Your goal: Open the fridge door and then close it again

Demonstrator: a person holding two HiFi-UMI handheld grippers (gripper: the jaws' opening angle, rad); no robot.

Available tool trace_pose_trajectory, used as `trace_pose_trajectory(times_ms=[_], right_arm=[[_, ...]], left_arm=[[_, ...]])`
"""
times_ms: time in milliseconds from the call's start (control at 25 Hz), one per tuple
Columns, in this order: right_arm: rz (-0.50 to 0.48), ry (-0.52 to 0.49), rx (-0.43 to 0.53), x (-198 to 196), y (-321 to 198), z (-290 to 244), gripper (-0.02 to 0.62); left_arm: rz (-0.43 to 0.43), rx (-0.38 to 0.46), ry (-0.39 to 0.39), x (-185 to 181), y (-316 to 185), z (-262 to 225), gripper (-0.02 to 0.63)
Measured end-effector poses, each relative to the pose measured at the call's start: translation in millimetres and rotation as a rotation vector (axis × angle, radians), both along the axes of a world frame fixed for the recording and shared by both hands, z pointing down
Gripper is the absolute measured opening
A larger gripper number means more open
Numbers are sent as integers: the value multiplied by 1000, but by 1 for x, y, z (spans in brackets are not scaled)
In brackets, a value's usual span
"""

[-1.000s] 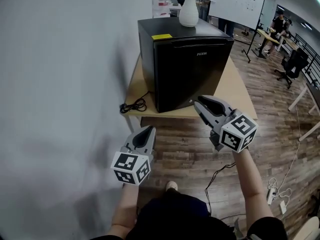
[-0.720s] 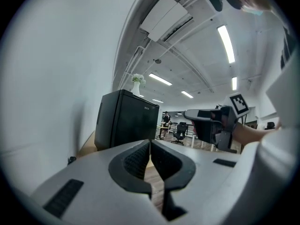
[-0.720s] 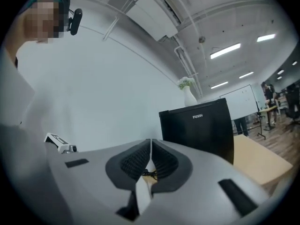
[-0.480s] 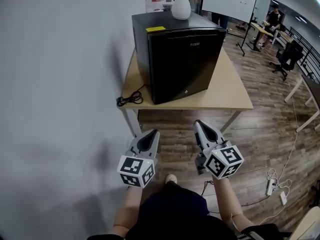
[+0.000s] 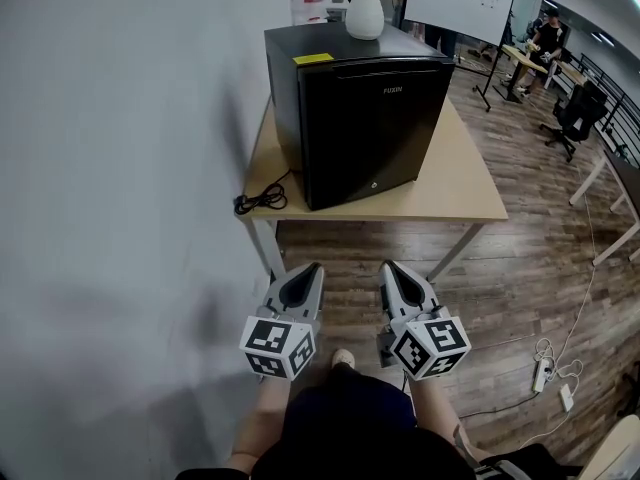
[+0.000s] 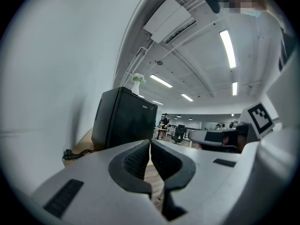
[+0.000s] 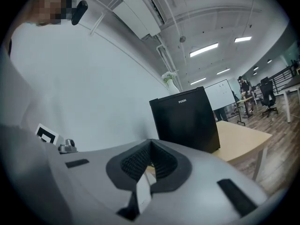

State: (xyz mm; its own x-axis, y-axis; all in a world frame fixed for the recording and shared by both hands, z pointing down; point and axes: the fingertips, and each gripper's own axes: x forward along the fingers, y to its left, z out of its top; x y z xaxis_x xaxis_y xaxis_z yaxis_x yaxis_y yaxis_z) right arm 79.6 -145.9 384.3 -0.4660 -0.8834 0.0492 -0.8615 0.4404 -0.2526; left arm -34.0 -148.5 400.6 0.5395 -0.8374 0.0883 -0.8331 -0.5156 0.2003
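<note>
Vs 1 s ago we see both grippers drawn back toward the body. The left gripper (image 5: 303, 271) sits a bit lower. The right gripper (image 5: 392, 270) has dropped from in front of the table (image 5: 455, 183) edge to just beside the left one. Both are now over the wood floor (image 5: 520, 268), well apart from the fridge (image 5: 360, 108).

Fridge door is shut then & now. The fridge stands on the table by the wall (image 5: 120, 168), w/ a black cable (image 5: 262, 200) coiled at its left & a white vase (image 5: 365, 10) on top.

Hard to see: vase top is cut off by the head view's edge, & we can't make out a handle on the dark door.

Jaws: the left pair is pressed together, nothing between. The right pair was slightly apart 1 s ago & is now pressed together too, empty.
</note>
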Motion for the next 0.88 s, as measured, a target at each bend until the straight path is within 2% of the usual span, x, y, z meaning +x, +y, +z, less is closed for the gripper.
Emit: trace_pose_trajectory(times_ms=[400, 880], right_arm=[[-15, 28, 21, -5, -10, -3, -11], [-41, 41, -19, -8, -12, 7, -11]], left_arm=[[-24, -1, 3, -7, -8, -1, 9], [-27, -23, 3, -7, -13, 4, 9]])
